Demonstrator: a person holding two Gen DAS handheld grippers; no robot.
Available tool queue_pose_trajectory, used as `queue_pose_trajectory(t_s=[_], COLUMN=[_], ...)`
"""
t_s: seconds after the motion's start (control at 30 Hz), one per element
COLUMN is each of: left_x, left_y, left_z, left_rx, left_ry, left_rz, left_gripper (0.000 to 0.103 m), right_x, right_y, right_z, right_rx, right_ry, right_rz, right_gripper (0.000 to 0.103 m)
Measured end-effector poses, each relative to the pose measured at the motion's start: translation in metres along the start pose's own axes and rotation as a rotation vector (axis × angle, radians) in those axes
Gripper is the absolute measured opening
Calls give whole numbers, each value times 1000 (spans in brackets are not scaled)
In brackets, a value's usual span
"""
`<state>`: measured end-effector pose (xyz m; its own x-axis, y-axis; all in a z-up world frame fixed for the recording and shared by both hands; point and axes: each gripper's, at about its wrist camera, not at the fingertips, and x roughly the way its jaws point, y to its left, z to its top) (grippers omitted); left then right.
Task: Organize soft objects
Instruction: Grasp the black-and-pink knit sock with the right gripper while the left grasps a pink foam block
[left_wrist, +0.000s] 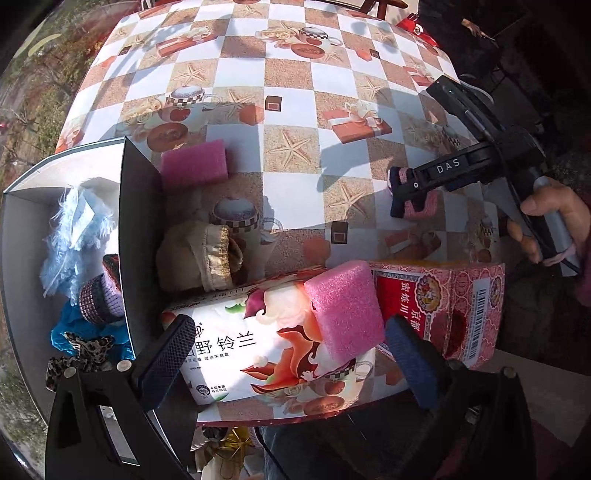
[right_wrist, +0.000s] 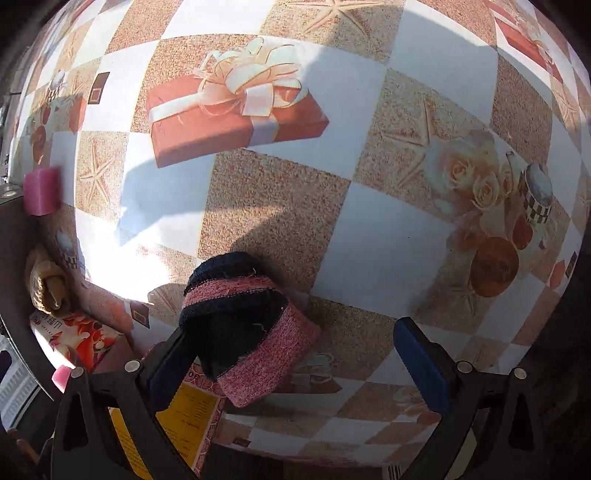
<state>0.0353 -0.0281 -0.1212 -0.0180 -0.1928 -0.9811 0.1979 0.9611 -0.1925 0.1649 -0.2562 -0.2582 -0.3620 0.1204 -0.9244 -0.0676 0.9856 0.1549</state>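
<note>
My left gripper (left_wrist: 291, 354) is open above a floral tissue pack (left_wrist: 258, 350), with a pink foam sponge (left_wrist: 345, 308) leaning on the pack between the fingers. A second pink sponge (left_wrist: 194, 163) and a beige rolled sock (left_wrist: 201, 254) lie beside the box wall. My right gripper (right_wrist: 295, 354) is open over the table, seen also in the left wrist view (left_wrist: 410, 195). A pink and navy knitted sock (right_wrist: 251, 325) lies by its left finger (right_wrist: 168, 365), touching it. The right finger (right_wrist: 421, 365) stands clear.
A white box (left_wrist: 33, 236) with a black flap (left_wrist: 138, 206) at the left holds blue feathers (left_wrist: 77, 236), a knitted piece and leopard fabric. A red medicine carton (left_wrist: 461, 306) stands at the near table edge. The checkered tablecloth (right_wrist: 388, 236) covers the table.
</note>
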Motion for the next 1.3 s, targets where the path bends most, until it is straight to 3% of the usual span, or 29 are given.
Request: queue_pose_trajectory(t_s=[0.1,0.17,0.37,0.5,0.6,0.67,0.73,0.83,0.93,1.07,1.3], left_x=[5,10,27,44,51,44,28,-3,-9,6,53], left_y=[3,3,-9,-25,-29,-24,-11,16,27,15,-9], left_z=[-2,-4,-12,-16,-9,8,33,71,90,91,90], left_rx=[35,90,234,362,393,348,249,85,30,34,58], left_ry=[14,42,132,178,153,78,-2,-83,-47,37,211], left_rz=[48,73,27,94,176,234,243,187,123,77,34], left_gripper=[103,103,103,103,103,103,103,103,103,103,103], right_x=[-5,-8,-18,-21,-27,-28,-32,-35,-35,-21,8], right_y=[-9,-13,-27,-34,-42,-44,-44,-46,-42,-20,6], right_z=[-12,-19,-41,-62,-78,-82,-82,-84,-83,-65,-35], right_rx=[17,23,62,80,100,119,147,174,161,105,49], right_ry=[1,-11,-36,-44,-54,-63,-82,-101,-109,-111,-132], right_rz=[120,129,171,176,184,189,200,214,213,184,30], right_gripper=[103,103,103,103,103,103,103,103,103,103,103])
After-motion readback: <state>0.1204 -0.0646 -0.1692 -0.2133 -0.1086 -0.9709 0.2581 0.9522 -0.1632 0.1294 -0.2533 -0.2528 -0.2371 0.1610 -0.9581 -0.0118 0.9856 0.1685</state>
